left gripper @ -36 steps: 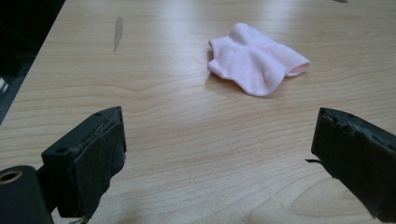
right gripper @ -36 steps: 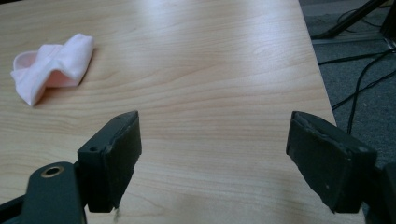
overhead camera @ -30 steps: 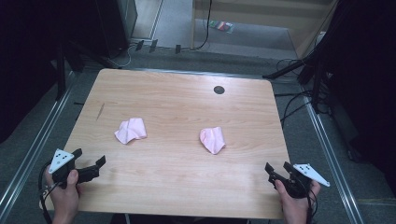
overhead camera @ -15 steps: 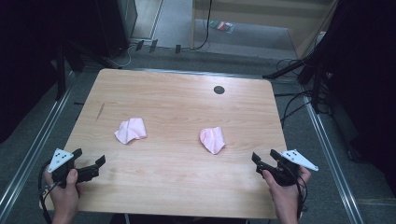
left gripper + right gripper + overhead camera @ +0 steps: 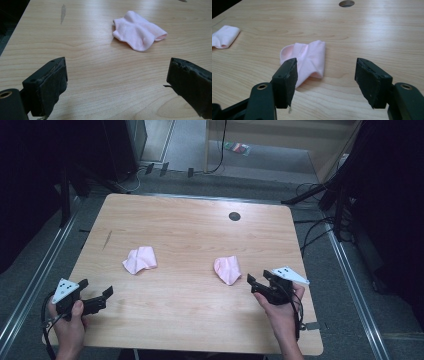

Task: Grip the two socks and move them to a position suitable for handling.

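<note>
At four o'clock on the table (image 5: 190, 220), the right gripper (image 5: 256, 285) sits just beside the right pink sock (image 5: 227, 269), jaws spread and just now narrowing, nothing between them. Left gripper (image 5: 102, 299), at seven o'clock, stands wide, the left pink sock (image 5: 140, 259) well apart at one o'clock.

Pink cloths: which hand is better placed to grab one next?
Right, probably. The right gripper sits just short of the right pink cloth, fingers open and aimed at it. The left gripper waits near the table corner, well apart from the left pink cloth.
</note>
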Available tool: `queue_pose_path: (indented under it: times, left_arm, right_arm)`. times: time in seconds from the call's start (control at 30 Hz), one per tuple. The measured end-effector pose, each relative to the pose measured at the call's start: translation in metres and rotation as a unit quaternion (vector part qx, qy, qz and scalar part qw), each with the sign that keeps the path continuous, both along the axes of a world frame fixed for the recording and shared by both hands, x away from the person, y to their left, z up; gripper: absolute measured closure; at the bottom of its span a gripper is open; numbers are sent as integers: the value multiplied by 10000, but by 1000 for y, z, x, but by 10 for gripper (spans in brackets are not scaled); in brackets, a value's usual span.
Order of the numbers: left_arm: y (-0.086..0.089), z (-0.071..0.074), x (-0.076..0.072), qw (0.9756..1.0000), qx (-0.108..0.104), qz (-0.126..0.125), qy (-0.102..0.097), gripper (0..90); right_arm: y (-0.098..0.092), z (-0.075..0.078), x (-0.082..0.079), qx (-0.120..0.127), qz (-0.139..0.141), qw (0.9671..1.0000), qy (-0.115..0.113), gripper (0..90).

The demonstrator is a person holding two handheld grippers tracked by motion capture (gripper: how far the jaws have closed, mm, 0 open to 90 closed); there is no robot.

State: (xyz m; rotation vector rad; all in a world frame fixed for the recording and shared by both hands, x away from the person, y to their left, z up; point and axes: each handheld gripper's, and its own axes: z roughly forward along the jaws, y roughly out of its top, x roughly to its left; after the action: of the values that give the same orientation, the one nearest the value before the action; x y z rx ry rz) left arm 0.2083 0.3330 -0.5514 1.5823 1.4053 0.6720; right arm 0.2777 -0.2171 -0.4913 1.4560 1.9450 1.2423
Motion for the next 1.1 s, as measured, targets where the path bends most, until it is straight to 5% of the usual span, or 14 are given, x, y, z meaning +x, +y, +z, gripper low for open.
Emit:
queue_pose_path:
  times: [0.63,1.1]
  left_arm:
    - [1,0,0,10000,-29,-44,-3,37]
    - [-1,0,0,10000,-16,-13,7,38]
  right_arm:
    - [50,-24,28,-419,333,9983,243,379]
    - [68,-36,47,-515,395,9974,325,365]
